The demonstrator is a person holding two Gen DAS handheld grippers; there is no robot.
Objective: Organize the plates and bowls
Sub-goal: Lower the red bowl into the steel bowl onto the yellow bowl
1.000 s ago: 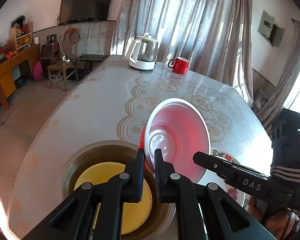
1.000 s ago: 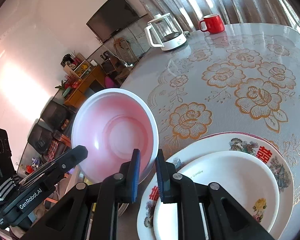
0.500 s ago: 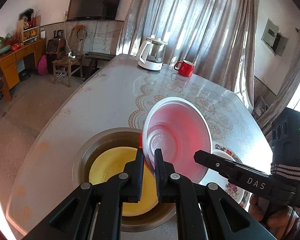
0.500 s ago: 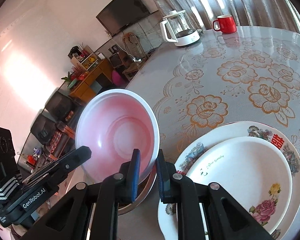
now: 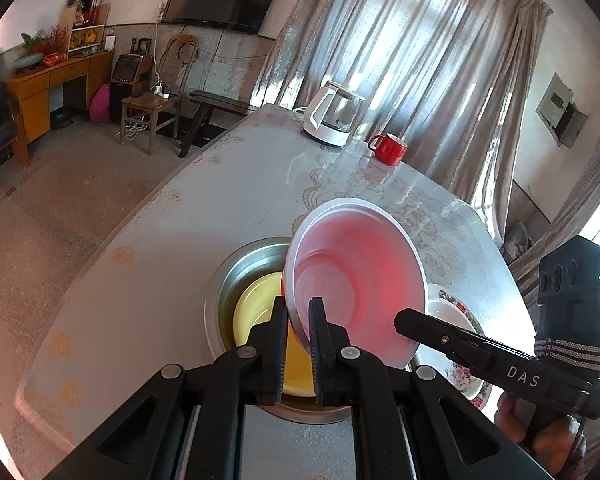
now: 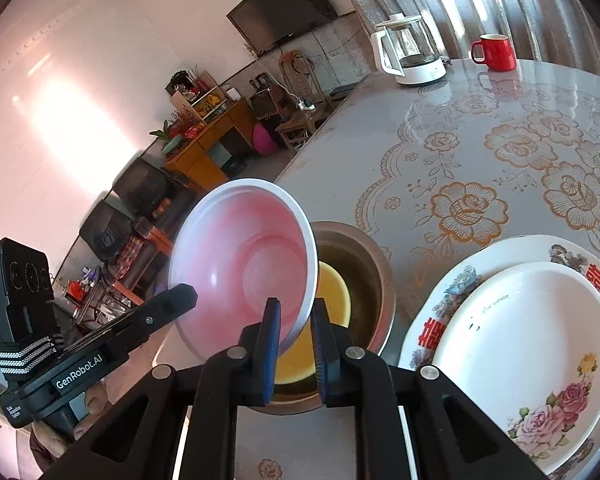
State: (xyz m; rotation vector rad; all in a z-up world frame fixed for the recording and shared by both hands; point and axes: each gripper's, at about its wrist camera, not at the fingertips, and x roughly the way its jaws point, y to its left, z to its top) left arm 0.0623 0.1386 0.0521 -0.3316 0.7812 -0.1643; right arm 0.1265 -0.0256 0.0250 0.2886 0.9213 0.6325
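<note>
A white bowl with a pink inside (image 5: 356, 280) (image 6: 244, 264) hangs tilted in the air, held by opposite rims. My left gripper (image 5: 298, 312) is shut on its near rim, and my right gripper (image 6: 296, 312) is shut on the other rim. Each gripper shows in the other's view: the right gripper (image 5: 404, 320) and the left gripper (image 6: 180, 296). Below the bowl sits a steel basin (image 5: 220, 292) (image 6: 380, 280) with a yellow bowl (image 5: 256, 312) (image 6: 334, 292) inside. To the right, a small white rose plate (image 6: 532, 328) lies on a larger patterned plate (image 6: 500, 248) (image 5: 460, 320).
A glass kettle (image 5: 336, 116) (image 6: 410, 50) and a red mug (image 5: 388, 148) (image 6: 496, 52) stand at the far end of the table (image 5: 180, 240). The table's left edge runs close to the basin, with floor and furniture beyond.
Both grippers have carried the pink bowl sideways from above the plates to above the steel basin. The basin and yellow bowl now show in the right wrist view.
</note>
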